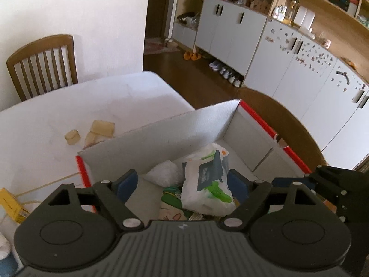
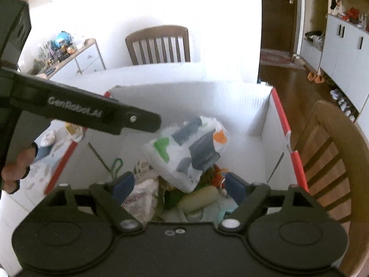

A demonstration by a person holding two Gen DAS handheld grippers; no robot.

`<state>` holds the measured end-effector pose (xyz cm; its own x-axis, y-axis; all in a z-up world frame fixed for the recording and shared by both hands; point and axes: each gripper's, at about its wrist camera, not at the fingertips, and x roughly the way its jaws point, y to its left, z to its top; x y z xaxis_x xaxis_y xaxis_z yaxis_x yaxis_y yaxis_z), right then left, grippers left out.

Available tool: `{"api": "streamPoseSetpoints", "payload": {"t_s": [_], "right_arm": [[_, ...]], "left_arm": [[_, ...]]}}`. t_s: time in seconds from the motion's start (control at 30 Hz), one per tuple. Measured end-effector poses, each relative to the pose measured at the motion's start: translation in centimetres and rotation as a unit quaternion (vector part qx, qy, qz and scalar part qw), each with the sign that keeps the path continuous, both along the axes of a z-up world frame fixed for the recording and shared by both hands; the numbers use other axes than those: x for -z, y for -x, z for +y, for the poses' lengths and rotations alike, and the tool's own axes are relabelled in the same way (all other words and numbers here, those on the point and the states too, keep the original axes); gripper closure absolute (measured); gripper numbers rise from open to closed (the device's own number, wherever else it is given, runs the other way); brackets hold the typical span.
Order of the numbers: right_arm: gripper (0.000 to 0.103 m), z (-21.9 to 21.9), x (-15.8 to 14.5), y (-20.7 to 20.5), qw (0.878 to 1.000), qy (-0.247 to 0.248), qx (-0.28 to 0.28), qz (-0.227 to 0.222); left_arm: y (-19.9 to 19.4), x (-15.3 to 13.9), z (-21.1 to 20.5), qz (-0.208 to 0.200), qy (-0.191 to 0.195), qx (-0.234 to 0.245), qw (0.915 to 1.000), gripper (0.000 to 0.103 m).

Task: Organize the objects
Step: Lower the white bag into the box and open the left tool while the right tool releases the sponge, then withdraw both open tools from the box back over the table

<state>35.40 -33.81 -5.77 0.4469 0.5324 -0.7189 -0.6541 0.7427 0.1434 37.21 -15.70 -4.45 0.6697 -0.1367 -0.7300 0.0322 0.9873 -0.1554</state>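
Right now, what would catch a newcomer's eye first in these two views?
The white cardboard box with red edges fills the middle of both views. A white wet-wipes pack with green and dark printing lies on top of the clutter inside. Both the left claw and right claw hang open over it.

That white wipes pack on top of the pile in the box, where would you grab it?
Probably from above, across the narrow width of the wipes pack. It lies tilted on top of the pile in the box, its long sides exposed; the soft wrapper should pinch easily.
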Motion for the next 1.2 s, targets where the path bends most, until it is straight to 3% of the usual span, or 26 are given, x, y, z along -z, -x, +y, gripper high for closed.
{"api": "streamPoseSetpoints", "payload": {"t_s": [0.33, 0.43, 0.67, 1.03, 1.2], "right_arm": [[0.007, 0.5, -2.6, 2.4, 0.999, -0.026, 0.009, -0.017], [0.006, 0.9, -3.4, 3.2, 0.999, -0.032, 0.017, -0.023], [0.005, 2.0, -5.1, 5.2, 0.997, -0.053, 0.037, -0.036], [0.002, 6.9, -6.5, 8.0, 0.996, -0.070, 0.038, -0.043], [0.001, 10.4, -6.8, 8.7, 0.996, -0.071, 0.027, -0.046]], "left_arm": [[3.5, -3.1, 2.0, -0.048, -0.001, 0.009, 0.9988, 0.011], [4.8, -3.9, 2.9, -0.065, -0.002, 0.011, 0.9978, 0.000], [7.8, -5.6, 5.5, -0.090, 0.021, 0.025, 0.9955, 0.000], [13.4, -7.2, 10.5, -0.128, -0.007, 0.016, 0.9916, 0.000], [15.5, -7.1, 13.4, -0.138, -0.039, -0.004, 0.9896, 0.000]]}}
